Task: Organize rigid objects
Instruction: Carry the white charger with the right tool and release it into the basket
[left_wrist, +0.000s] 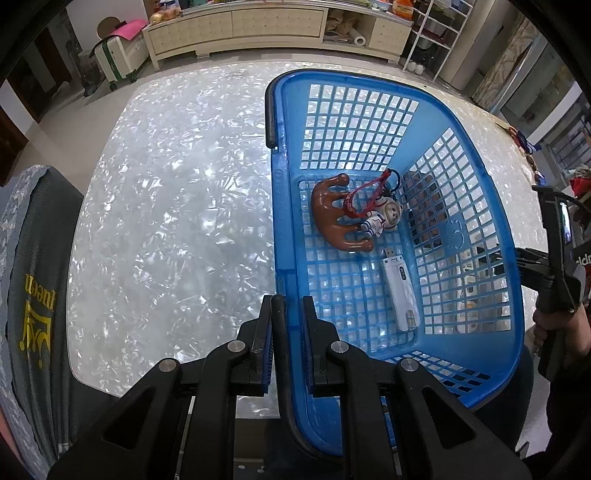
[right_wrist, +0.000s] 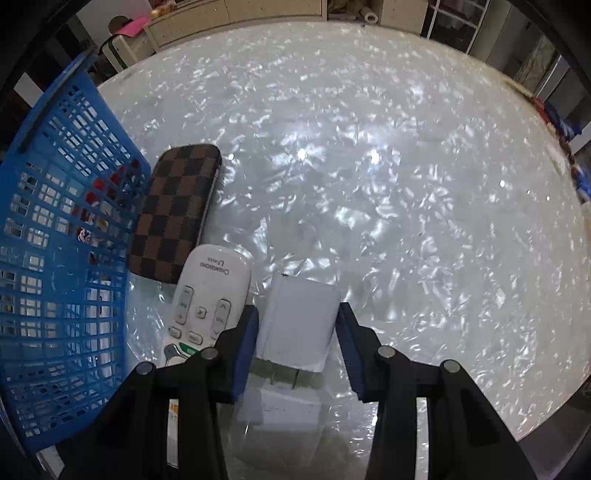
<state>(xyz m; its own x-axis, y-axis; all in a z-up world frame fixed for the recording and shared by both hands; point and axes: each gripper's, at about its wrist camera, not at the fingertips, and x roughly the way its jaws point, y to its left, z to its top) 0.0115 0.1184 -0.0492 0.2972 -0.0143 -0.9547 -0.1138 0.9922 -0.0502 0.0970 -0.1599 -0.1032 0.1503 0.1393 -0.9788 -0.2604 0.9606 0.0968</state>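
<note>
Left wrist view: the left gripper (left_wrist: 286, 306) is clenched on the near rim of one blue basket (left_wrist: 476, 155). Inside lie one brown wooden massager (left_wrist: 328, 218), one astronaut keychain (left_wrist: 380, 216) and one white USB stick (left_wrist: 400, 291). The basket stands on a pearly white surface (left_wrist: 166, 206); a cream cabinet (left_wrist: 240, 26) and a suitcase (left_wrist: 118, 55) stand beyond.

Right wrist view: the right gripper (right_wrist: 297, 332) is spread wide around one white plug adapter (right_wrist: 299, 325), its pads just beside it; whether they touch, I cannot tell. One white remote (right_wrist: 207, 295) and one checkered case (right_wrist: 173, 214) lie between adapter and basket.
</note>
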